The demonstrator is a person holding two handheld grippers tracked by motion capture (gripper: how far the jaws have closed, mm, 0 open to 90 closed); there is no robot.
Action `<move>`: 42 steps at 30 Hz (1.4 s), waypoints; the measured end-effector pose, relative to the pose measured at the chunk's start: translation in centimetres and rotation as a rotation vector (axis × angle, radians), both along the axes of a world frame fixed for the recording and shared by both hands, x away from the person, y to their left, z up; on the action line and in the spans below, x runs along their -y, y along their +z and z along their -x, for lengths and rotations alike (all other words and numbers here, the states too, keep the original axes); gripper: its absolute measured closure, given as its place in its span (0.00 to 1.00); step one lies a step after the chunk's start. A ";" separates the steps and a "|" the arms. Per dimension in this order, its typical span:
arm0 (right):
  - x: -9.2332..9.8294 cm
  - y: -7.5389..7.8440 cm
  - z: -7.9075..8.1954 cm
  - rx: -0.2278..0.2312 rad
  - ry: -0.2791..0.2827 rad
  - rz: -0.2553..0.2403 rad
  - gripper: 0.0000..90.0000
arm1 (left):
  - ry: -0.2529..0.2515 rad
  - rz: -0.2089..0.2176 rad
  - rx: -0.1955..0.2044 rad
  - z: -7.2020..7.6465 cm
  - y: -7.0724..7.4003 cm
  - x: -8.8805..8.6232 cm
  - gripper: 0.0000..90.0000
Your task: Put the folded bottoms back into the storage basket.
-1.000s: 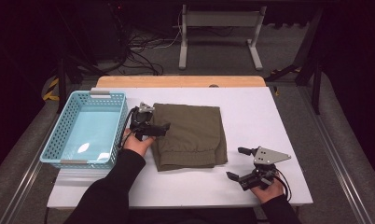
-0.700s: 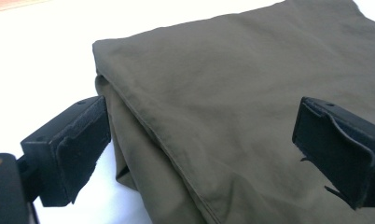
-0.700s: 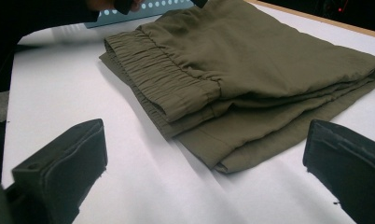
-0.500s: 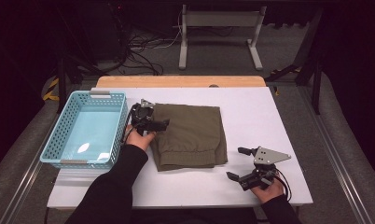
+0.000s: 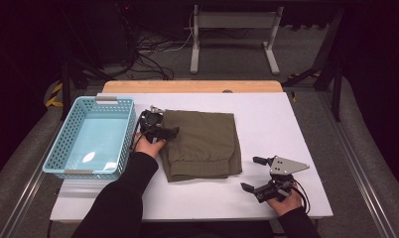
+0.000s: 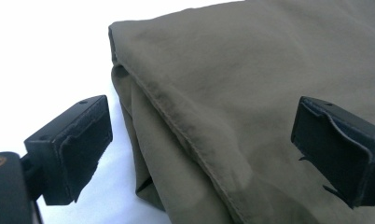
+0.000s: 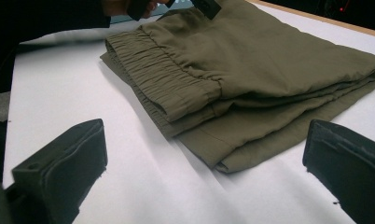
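Now at the folded green pants (image 5: 201, 144), mid desk (image 5: 287, 124), long side running away from the person, just right of blue basket (image 5: 91, 144). Left gripper (image 5: 160, 130) much nearer: right at the pants' far left corner, jaws wide, one either side of the folded edge (image 6: 176, 112), nothing pinched yet, cloth prob. not touched. Right gripper (image 5: 254, 173) near the front right corner but apart, jaws wide too, empty, pointing at the waistband (image 7: 167, 79). Next, prob. a left-side pinch on that edge.
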State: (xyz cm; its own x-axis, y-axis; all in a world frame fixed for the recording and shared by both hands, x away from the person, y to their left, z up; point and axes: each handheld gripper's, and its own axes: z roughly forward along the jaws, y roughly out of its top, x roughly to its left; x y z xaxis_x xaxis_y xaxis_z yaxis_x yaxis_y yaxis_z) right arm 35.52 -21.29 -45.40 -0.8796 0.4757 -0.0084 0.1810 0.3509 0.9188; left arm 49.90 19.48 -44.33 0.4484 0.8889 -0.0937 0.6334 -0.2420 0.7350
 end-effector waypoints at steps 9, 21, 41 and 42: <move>0.0 0.0 0.0 0.000 0.001 0.001 0.01 | -0.006 -0.018 -0.017 -0.5 -0.9 -0.1 0.09; -0.1 -0.1 0.0 -0.006 0.004 0.006 0.01 | 0.004 0.001 -0.047 -0.9 -1.6 -0.5 0.11; -0.1 -0.1 0.0 -0.009 0.005 0.009 0.01 | -0.026 -0.057 -0.009 -0.7 -2.0 0.4 0.15; -0.1 -0.1 0.0 -0.008 0.005 0.009 0.01 | -0.028 -0.055 -0.008 -0.7 -2.0 0.4 0.15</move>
State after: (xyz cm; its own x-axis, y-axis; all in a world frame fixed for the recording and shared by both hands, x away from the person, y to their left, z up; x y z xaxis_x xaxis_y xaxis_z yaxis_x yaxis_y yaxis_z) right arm 35.55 -21.16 -45.49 -0.8820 0.4713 -0.0053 0.1869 0.3600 0.9140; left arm 50.58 19.09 -46.28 0.4727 0.8799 -0.0490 0.6319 -0.2997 0.7148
